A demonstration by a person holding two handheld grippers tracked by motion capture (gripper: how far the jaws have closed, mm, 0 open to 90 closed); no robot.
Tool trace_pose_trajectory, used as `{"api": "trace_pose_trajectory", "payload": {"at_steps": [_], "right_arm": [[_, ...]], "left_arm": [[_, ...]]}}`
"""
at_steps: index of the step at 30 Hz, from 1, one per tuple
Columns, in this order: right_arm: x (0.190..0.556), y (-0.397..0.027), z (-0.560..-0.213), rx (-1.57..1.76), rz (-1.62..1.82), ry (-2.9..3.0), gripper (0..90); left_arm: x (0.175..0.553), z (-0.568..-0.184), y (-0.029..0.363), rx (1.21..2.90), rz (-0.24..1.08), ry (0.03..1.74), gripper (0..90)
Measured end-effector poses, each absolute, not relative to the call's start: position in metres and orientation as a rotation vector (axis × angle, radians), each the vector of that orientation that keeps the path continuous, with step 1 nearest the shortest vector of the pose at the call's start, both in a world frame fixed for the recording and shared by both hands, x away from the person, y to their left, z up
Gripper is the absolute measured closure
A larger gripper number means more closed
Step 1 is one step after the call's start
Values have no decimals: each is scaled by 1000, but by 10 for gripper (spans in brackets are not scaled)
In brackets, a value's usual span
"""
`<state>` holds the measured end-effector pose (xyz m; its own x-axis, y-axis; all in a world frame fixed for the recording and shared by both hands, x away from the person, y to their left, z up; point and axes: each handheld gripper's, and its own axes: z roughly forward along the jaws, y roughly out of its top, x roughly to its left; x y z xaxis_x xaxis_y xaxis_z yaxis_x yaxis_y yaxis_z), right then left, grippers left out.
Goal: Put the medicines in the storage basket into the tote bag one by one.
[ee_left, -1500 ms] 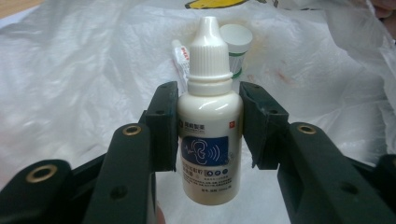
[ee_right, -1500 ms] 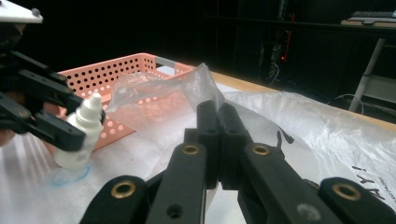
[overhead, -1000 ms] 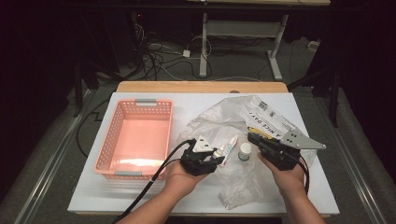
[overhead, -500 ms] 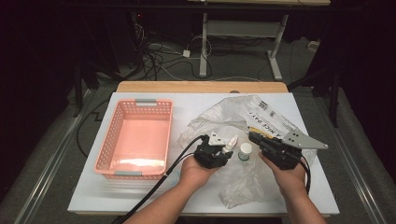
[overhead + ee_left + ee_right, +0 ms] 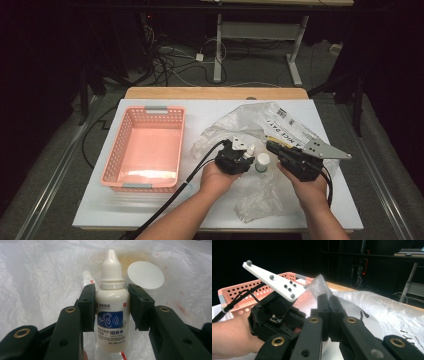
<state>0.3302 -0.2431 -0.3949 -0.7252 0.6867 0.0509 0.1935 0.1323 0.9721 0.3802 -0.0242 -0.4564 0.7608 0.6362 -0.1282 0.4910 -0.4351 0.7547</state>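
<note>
A white ear-drop bottle (image 5: 111, 312) with a blue ear label stands upright between my left gripper's (image 5: 111, 295) pads, which press its sides. In the high view the left gripper (image 5: 240, 157) holds the bottle (image 5: 248, 150) over a clear plastic bag (image 5: 260, 125), close beside a white-capped jar (image 5: 262, 161). The jar's cap (image 5: 145, 276) and a small white tube (image 5: 87, 280) lie behind the bottle. My right gripper (image 5: 328, 298) is shut on a pinched fold of the bag (image 5: 319, 283). From above, the right gripper (image 5: 280, 148) sits just right of the jar.
A pink perforated basket (image 5: 116, 150) stands empty on the left half of the white table top (image 5: 200, 112). The bag spreads over the table's right half and carries black print. Black cables trail from both grippers toward the near edge.
My left hand has carried the bottle to the right, from the bag's left side up close to the jar and the right gripper. The right hand has stayed where it was.
</note>
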Motion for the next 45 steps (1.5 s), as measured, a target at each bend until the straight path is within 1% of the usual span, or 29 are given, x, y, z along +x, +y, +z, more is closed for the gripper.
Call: {"api": "trace_pose_trajectory", "payload": {"at_steps": [9,19,20,23,25,26,28,32,38,45], "right_arm": [[330,-242,-395,843,1621,2012,900],[330,-243,-395,848,1624,2009,900],[330,-243,-395,842,1622,2011,900],[330,-243,-395,845,1625,2008,900],[330,-243,-395,839,1622,2011,900],[330,-243,-395,839,1621,2010,900],[331,-243,-395,841,1620,2013,900],[330,-243,-395,838,1616,2016,900],[331,-242,-396,841,1612,2014,900],[331,-240,-397,842,1601,2024,900]], "left_arm": [[387,-462,-35,2114,217,862,575],[393,-466,-36,2139,199,854,568],[395,-466,-35,2153,207,812,564],[392,-464,-35,2132,202,847,525],[389,-463,-34,2132,213,827,509],[385,-462,-34,2120,211,856,506],[382,-461,-32,2119,222,838,504],[371,-459,-22,2117,219,806,499],[350,-456,5,2101,197,804,467],[326,-461,37,2098,212,812,364]]}}
